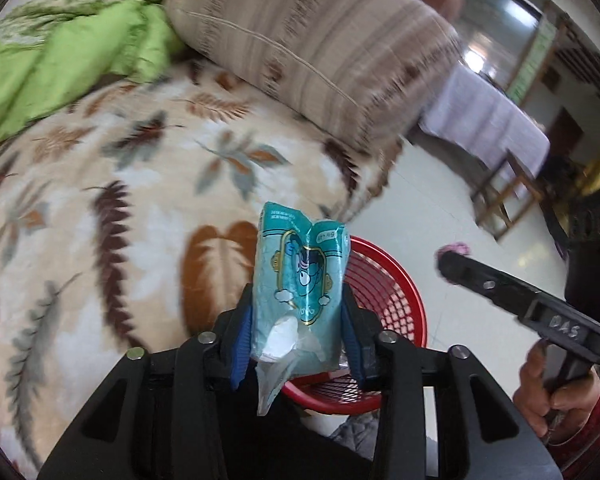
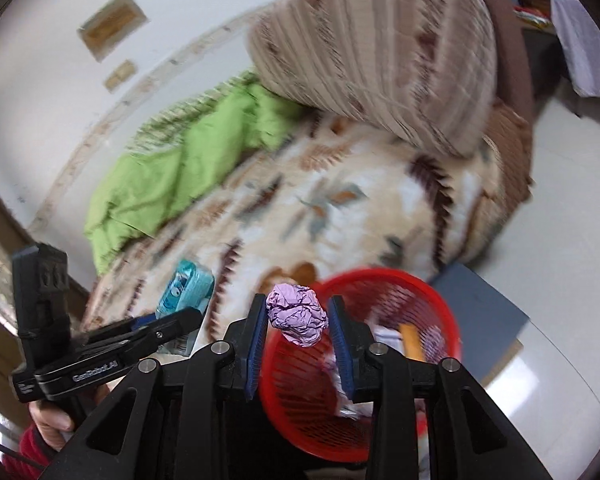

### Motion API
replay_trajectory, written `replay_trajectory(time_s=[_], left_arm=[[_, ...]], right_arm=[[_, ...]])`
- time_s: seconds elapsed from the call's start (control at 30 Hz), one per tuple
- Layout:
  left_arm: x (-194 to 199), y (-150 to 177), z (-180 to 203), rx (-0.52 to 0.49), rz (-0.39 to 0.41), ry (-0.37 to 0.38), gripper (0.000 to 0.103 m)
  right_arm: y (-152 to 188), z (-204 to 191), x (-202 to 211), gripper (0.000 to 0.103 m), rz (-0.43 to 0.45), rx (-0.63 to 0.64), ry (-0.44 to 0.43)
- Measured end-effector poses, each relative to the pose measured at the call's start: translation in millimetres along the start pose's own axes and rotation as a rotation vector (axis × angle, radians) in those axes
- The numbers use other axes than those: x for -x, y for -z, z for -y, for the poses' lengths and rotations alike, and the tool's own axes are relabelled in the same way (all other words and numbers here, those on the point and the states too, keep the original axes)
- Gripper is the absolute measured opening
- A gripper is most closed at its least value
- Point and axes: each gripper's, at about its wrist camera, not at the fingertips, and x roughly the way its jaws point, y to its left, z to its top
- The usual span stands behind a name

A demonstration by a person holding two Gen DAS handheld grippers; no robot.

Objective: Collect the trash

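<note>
My left gripper (image 1: 298, 320) is shut on a teal tissue packet (image 1: 304, 276) with a cartoon print, held upright above the edge of the bed and the rim of a red mesh basket (image 1: 396, 304). My right gripper (image 2: 298, 320) is shut on a crumpled purple paper ball (image 2: 298, 314), held over the red basket (image 2: 380, 412), which holds several scraps. The left gripper with the teal packet (image 2: 186, 288) shows at the left of the right wrist view. The right gripper's tip with the purple ball (image 1: 454, 250) shows at the right of the left wrist view.
The bed has a leaf-print blanket (image 1: 120, 208), a green quilt (image 1: 60, 64) and a striped beige pillow (image 1: 312, 40). The basket stands on the white floor beside the bed. A wooden table with a white cloth (image 1: 488, 116) stands farther off. A grey mat (image 2: 480, 304) lies by the basket.
</note>
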Motion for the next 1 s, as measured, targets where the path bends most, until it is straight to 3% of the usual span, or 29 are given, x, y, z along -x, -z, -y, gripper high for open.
replay_trajectory(time_s=[0.13, 0.3, 0.4, 0.53, 0.7, 0.87, 1.0], left_arm=[[-3.6, 3.1, 12.9, -0.042, 0.007, -0.012, 0.057], [27.3, 8.2, 10.8, -0.083, 0.103, -0.093, 0.067], [52.4, 14.0, 0.1, -0.075, 0.184, -0.161, 0.086], [87.6, 28.5, -17.5, -0.081, 0.297, -0.313, 0.099], [107.8, 44.8, -39.4, -0.042, 0.338, -0.425, 0.103], [109.9, 49.7, -48.7, -0.032, 0.338, -0.458, 0.103], [108.8, 52.3, -52.1, -0.019, 0.336, -0.452, 0.103]], right_arm=[[2.1, 14.4, -4.7, 0.061, -0.022, -0.04, 0.071], [-3.5, 2.3, 4.5, 0.065, 0.026, 0.022, 0.156], [-2.8, -19.6, 9.3, 0.08, 0.065, 0.071, 0.284], [8.0, -52.1, 10.8, 0.092, 0.122, 0.136, 0.414], [22.0, -77.4, 3.8, 0.1, 0.165, 0.158, 0.571], [28.2, -84.0, -5.7, 0.1, 0.133, 0.131, 0.655], [32.9, -84.0, -6.8, 0.1, 0.12, 0.124, 0.666]])
